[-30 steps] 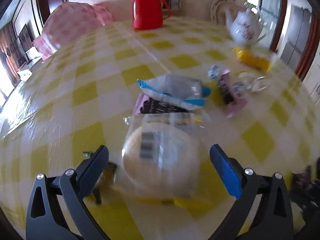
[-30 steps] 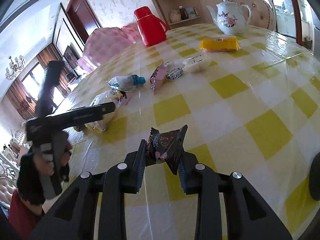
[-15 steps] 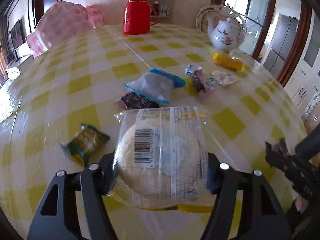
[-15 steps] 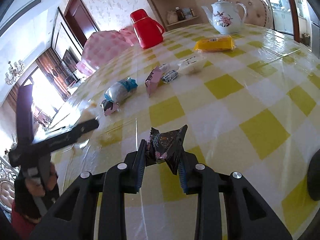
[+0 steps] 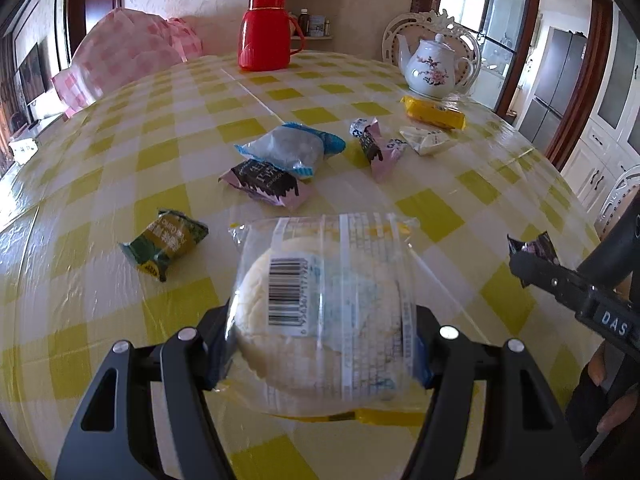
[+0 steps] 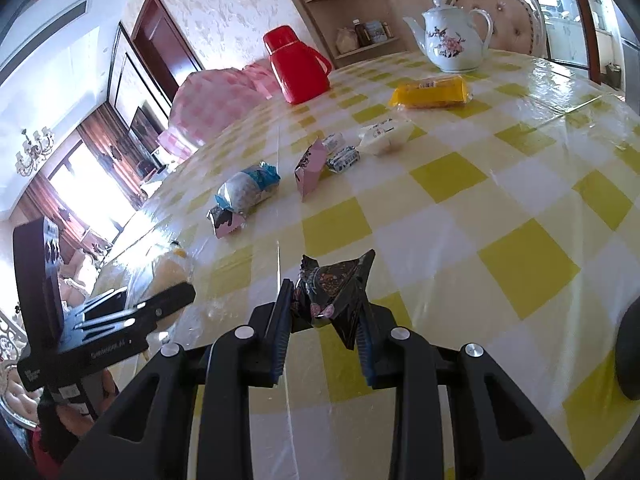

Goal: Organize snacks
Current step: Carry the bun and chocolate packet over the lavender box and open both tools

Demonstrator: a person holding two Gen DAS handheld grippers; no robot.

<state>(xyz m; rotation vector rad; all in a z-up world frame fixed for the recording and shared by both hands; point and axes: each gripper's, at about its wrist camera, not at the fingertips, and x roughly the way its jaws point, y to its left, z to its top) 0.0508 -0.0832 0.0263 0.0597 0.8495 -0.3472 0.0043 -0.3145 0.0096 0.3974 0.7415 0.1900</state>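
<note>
On the yellow-checked table (image 5: 120, 168), taking the red thermos (image 5: 266, 30) at the far edge as landmark, left to right: green snack packet (image 5: 164, 244) lies well in front of the thermos and to its left. Left gripper (image 5: 320, 344) is clamped on a clear-wrapped round bun (image 5: 320, 312), held just above the cloth, nearest the camera. Blue-ended packet (image 5: 292, 148) and pink-black packet (image 5: 266, 184) lie touching, directly in front of the thermos. Further right, folded pink packet (image 5: 376, 148), white packet (image 5: 428, 140), yellow packet (image 5: 434, 114), with the floral teapot (image 5: 432, 66) behind. Right gripper (image 6: 326, 312) pinches a dark wrapped snack (image 6: 334, 286), well right of the thermos.
</note>
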